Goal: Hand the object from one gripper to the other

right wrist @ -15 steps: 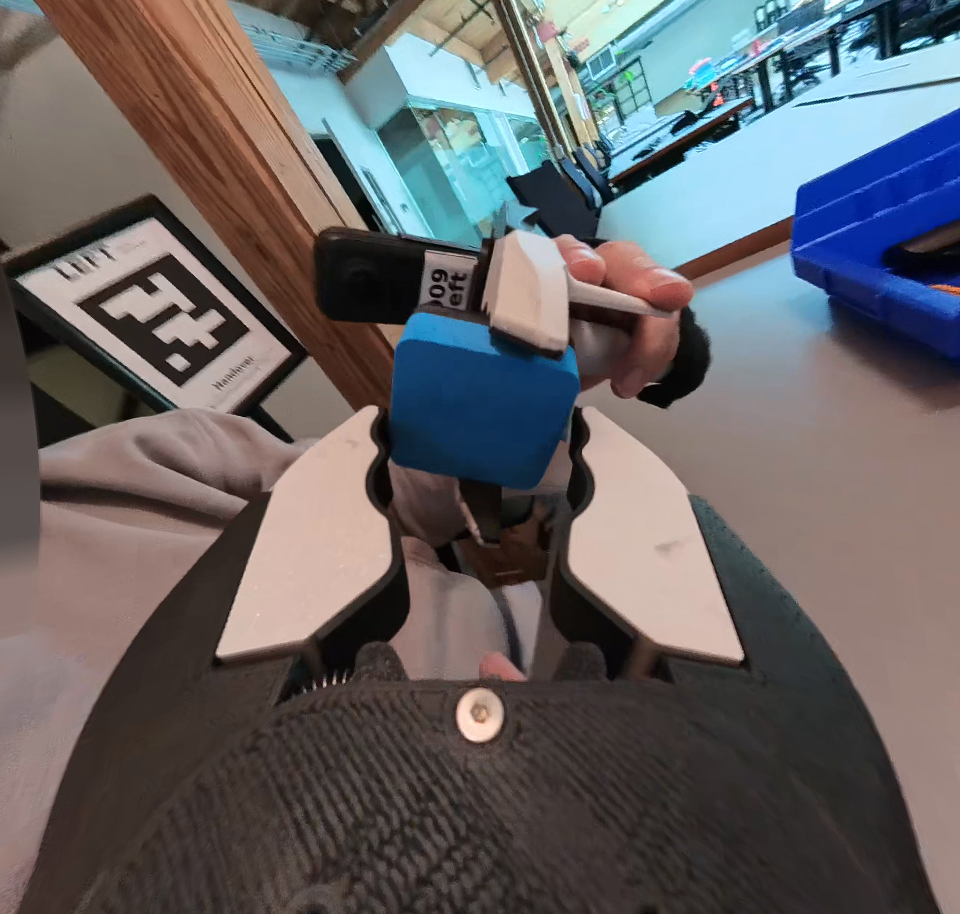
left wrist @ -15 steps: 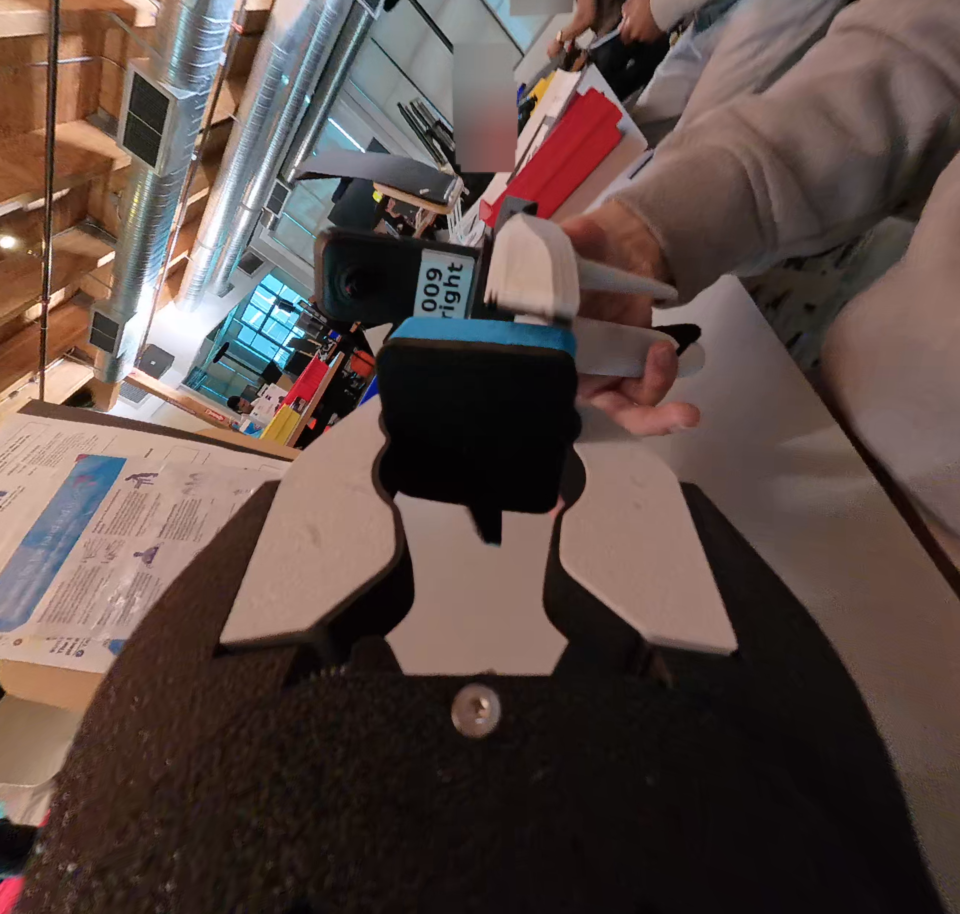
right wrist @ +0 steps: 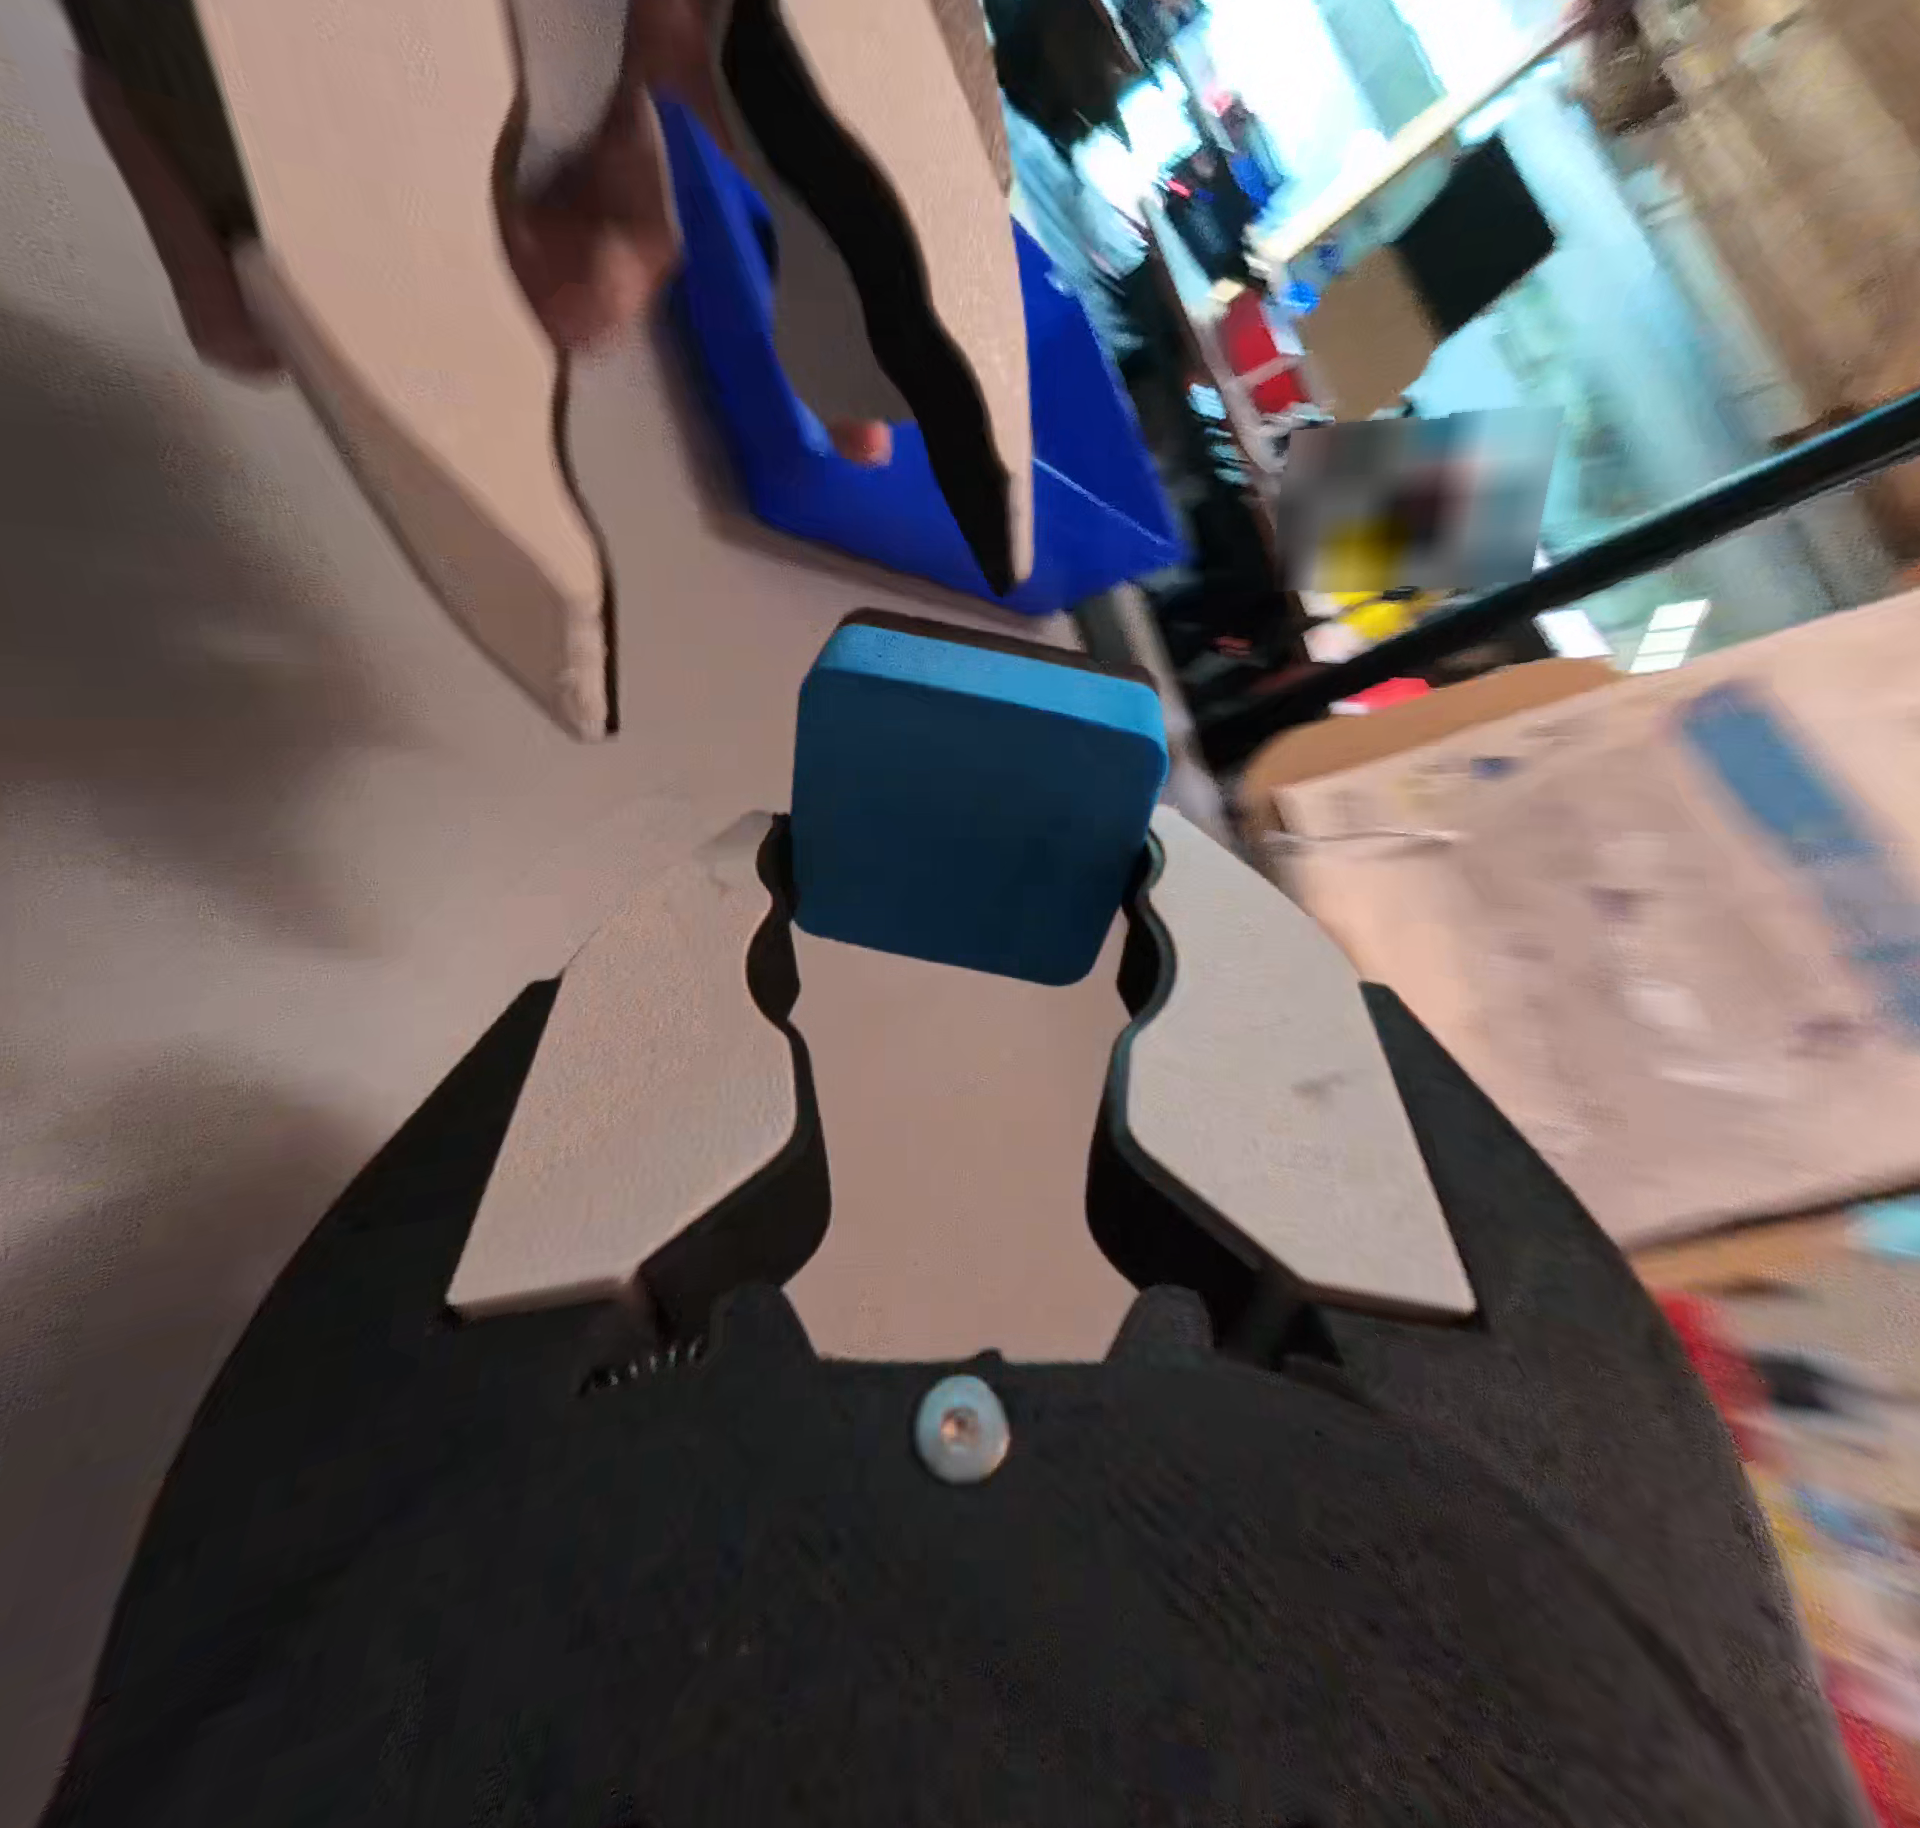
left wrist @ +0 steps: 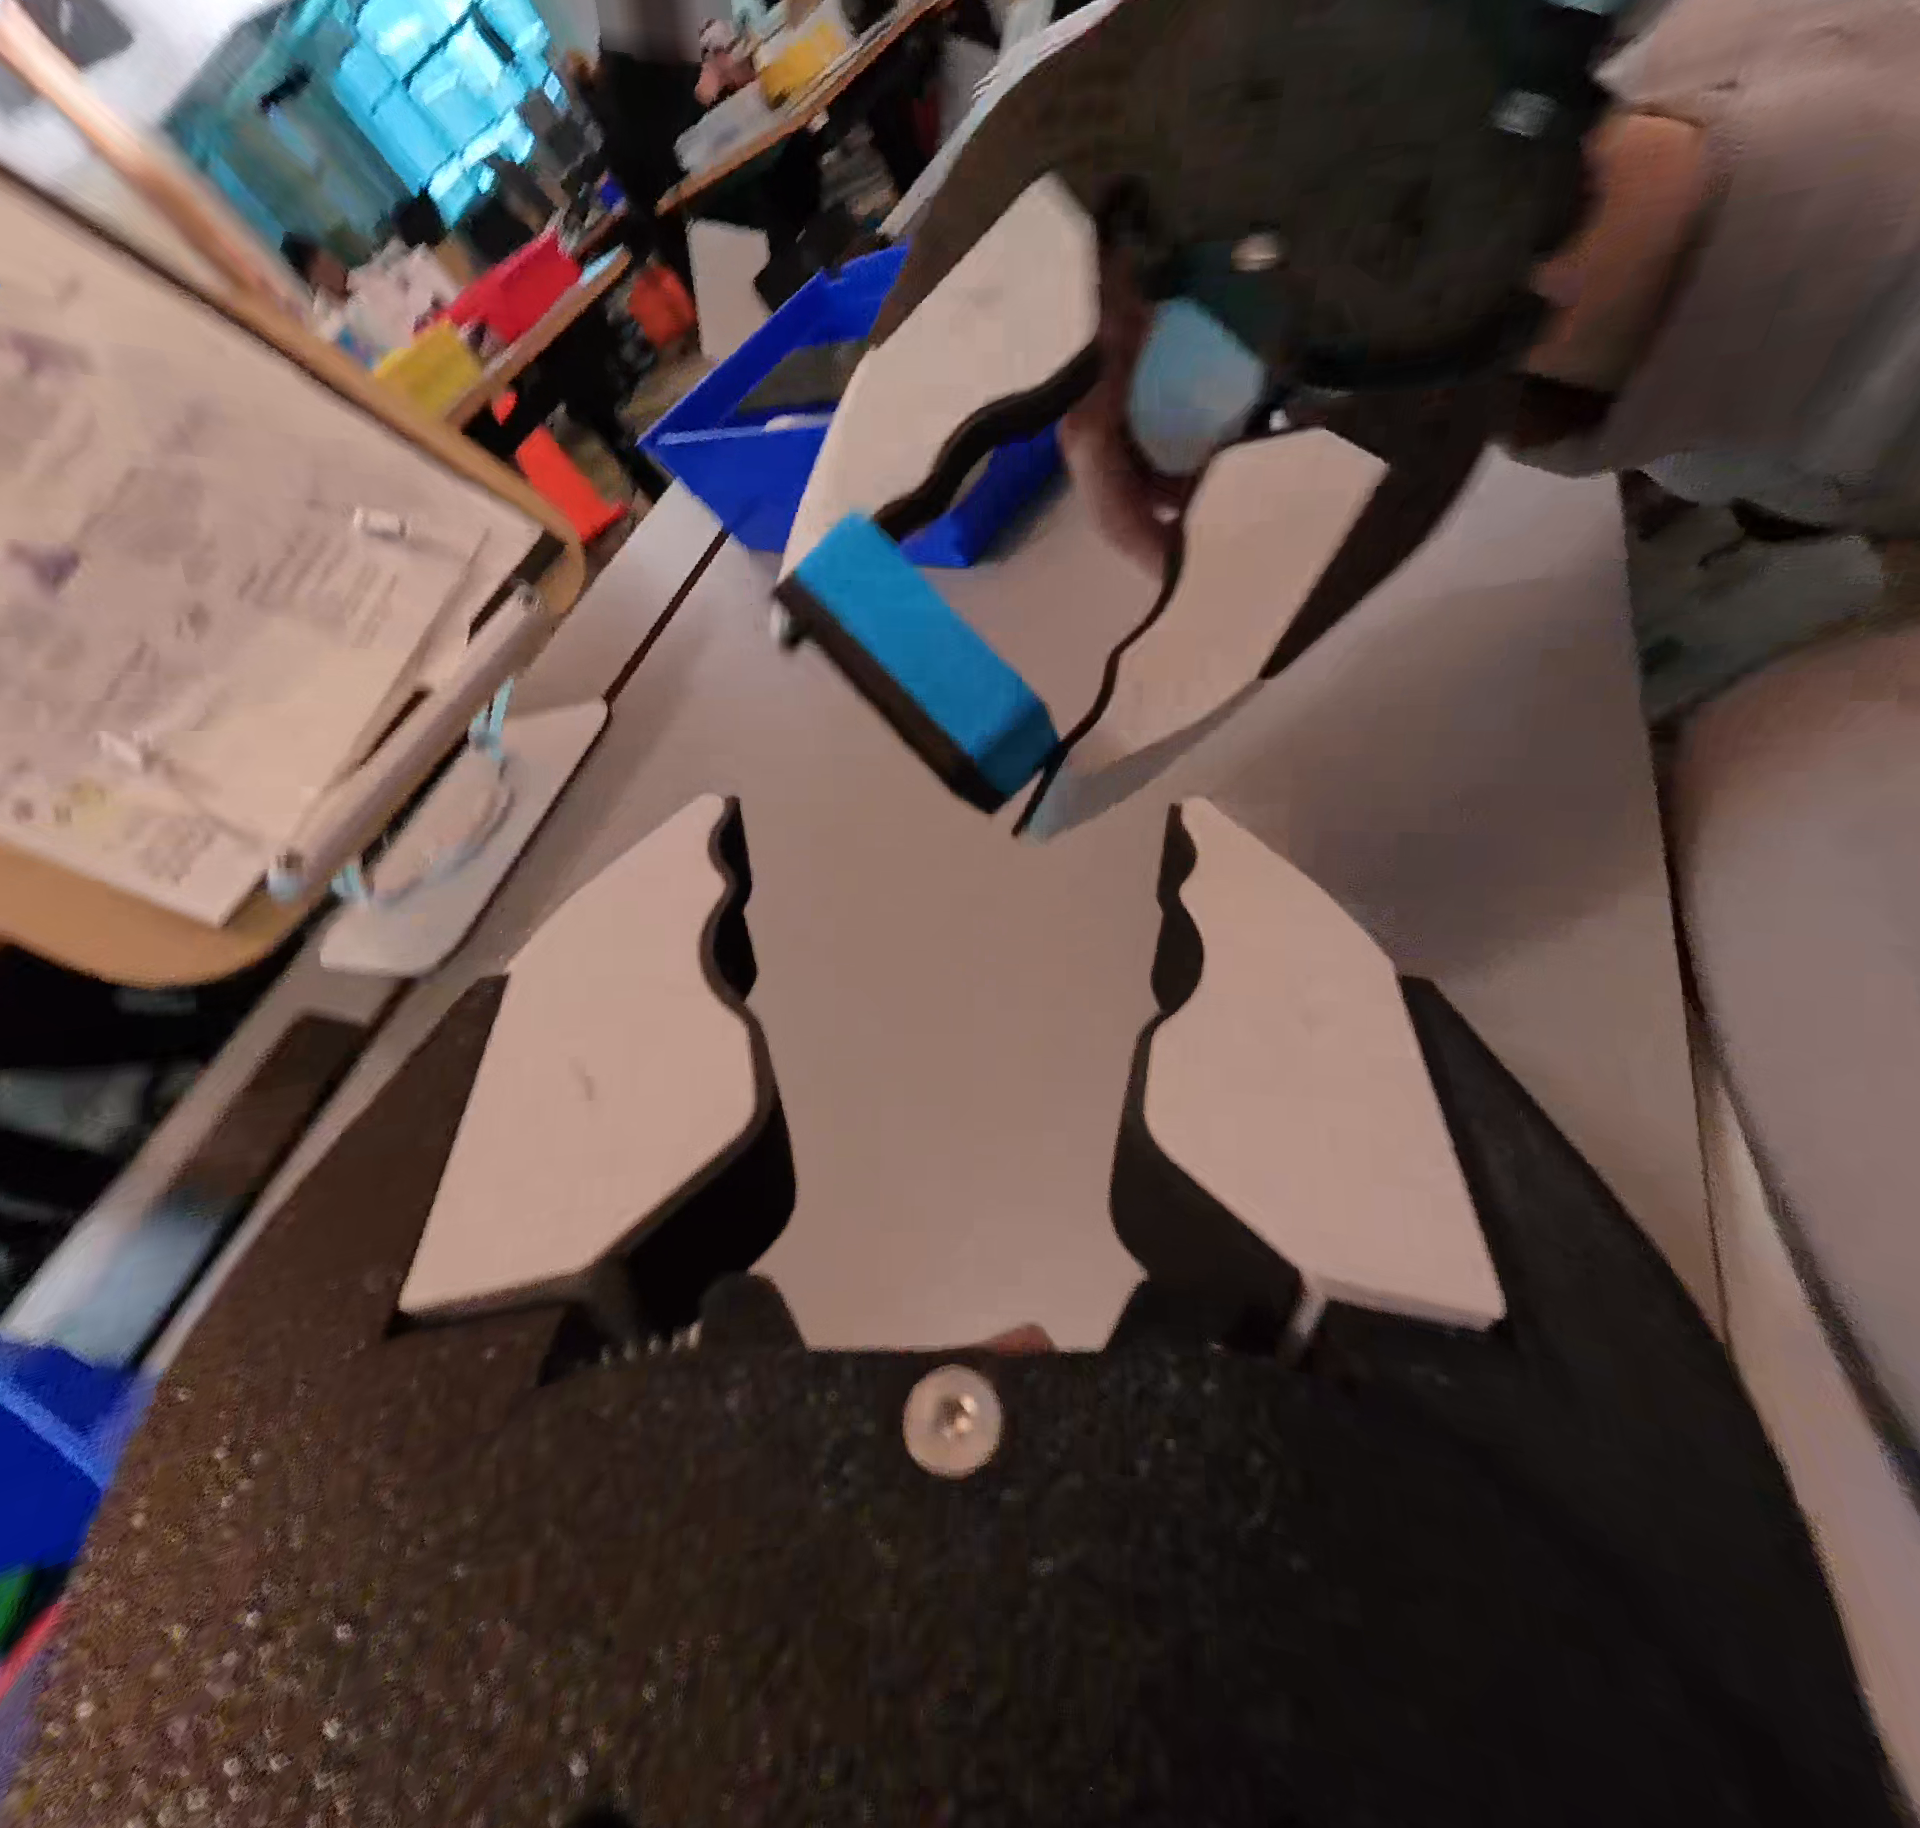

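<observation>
A pale grey table (left wrist: 1403, 843) carries a blue bin (left wrist: 748, 448) and a clear stand's base (left wrist: 436, 874).

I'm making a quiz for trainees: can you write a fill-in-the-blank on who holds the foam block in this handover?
The blue foam block is clamped in the ____ hand-held gripper.
The left hand-held gripper is ____ and holds nothing.
Behind both stands a ____ bin on the table.
Missing words: right; open; blue
</observation>
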`<state>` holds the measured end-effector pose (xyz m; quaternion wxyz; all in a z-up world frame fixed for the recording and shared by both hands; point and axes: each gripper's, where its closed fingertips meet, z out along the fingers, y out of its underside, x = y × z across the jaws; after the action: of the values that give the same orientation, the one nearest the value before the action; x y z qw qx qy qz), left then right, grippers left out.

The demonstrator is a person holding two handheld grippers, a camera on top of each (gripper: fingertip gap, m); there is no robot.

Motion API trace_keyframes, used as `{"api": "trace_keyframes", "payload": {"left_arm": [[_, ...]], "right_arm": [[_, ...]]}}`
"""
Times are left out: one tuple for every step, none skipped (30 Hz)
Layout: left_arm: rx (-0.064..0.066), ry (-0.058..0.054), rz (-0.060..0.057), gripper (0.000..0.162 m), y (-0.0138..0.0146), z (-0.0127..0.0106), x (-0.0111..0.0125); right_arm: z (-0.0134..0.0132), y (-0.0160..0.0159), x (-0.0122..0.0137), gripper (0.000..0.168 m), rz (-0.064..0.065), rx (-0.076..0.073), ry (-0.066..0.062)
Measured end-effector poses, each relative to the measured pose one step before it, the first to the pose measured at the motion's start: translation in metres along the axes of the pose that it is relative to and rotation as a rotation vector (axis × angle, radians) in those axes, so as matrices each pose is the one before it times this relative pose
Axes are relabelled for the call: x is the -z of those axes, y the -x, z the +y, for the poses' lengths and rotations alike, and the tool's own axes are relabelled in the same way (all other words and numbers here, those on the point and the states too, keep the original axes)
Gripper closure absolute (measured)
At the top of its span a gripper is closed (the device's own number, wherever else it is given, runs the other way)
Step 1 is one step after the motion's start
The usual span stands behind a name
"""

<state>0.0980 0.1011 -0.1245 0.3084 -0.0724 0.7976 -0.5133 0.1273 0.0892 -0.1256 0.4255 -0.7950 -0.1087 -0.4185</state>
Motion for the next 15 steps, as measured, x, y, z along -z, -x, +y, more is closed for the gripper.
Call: {"api": "trace_keyframes", "payload": {"left_arm": [[0.0474,0.0213,-0.0282,0.091,0.00505,0.00166,-0.00153],[0.0424,0.0212,-0.0305,0.096,0.00431,0.00122,-0.00182],[0.0385,0.0152,-0.0173,0.097,0.00168,-0.0001,-0.00196],[0.0321,0.0067,-0.0005,0.099,-0.00134,-0.00153,-0.00184],[0.0273,-0.0009,0.0048,0.1,-0.00288,-0.00247,-0.00167],[0.0245,-0.0077,0.0089,0.102,-0.00352,-0.00304,-0.00167],[0.0224,-0.0057,0.0128,0.103,-0.00409,-0.00243,-0.00174],[0.0214,0.0046,0.0026,0.105,-0.00207,-0.00078,-0.00169],[0.0183,0.0123,-0.0174,0.107,0.00128,0.0007,-0.00139],[0.0112,0.0125,-0.0275,0.109,0.00327,0.0012,-0.00095],[0.005,0.0069,-0.0222,0.113,0.00295,0.00106,-0.00053],[0.0028,-0.0018,-0.0075,0.122,0.00118,0.00021,-0.00002],[0.0069,-0.0094,0.0061,0.127,-0.00033,-0.00062,-0.00012],[0.0113,-0.0089,0.0191,0.135,-0.00201,-0.00077,-0.00012],[0.0089,-0.0018,0.0218,0.14,-0.00205,0.00033,-0.00037]], "right_arm": [[0.00358,-0.0076,0.00197,0.108,0.0715,0.1131,0.0488],[0.00256,-0.00472,0.00142,0.108,0.0514,0.1019,0.0389],[0.0011,-0.00296,0.00137,0.107,0.0388,0.0776,0.0273],[0.00028,-0.0013,0.00074,0.108,0.0221,0.0492,0.0226],[-0.0005,0.00096,-0.00002,0.108,0.0044,0.0361,0.016],[-0.00058,0.00051,-0.00039,0.108,0.0102,0.0375,0.0138],[-0.00027,-0.00033,-0.00067,0.108,0.0217,0.0452,0.0148],[0.00019,0.00192,-0.00078,0.108,0.0076,0.0478,0.0171],[-0.00005,0.00234,-0.00064,0.108,0.0024,0.0364,0.014],[-0.00057,0.00049,-0.00045,0.107,0.0106,0.0237,0.0061],[-0.00052,0.00095,-0.00044,0.107,0.0013,0.0159,0.0033],[0.00049,0.00081,-0.00051,0.107,-0.004,0.0022,0.0077],[0.00054,-0.00138,-0.00021,0.107,0.0087,-0.0089,0.005],[-0.00001,-0.00079,-0.00005,0.107,0.0034,-0.0122,-0.0008],[0.00018,0.00171,0.00024,0.107,-0.0168,-0.0153,-0.0034]]}}
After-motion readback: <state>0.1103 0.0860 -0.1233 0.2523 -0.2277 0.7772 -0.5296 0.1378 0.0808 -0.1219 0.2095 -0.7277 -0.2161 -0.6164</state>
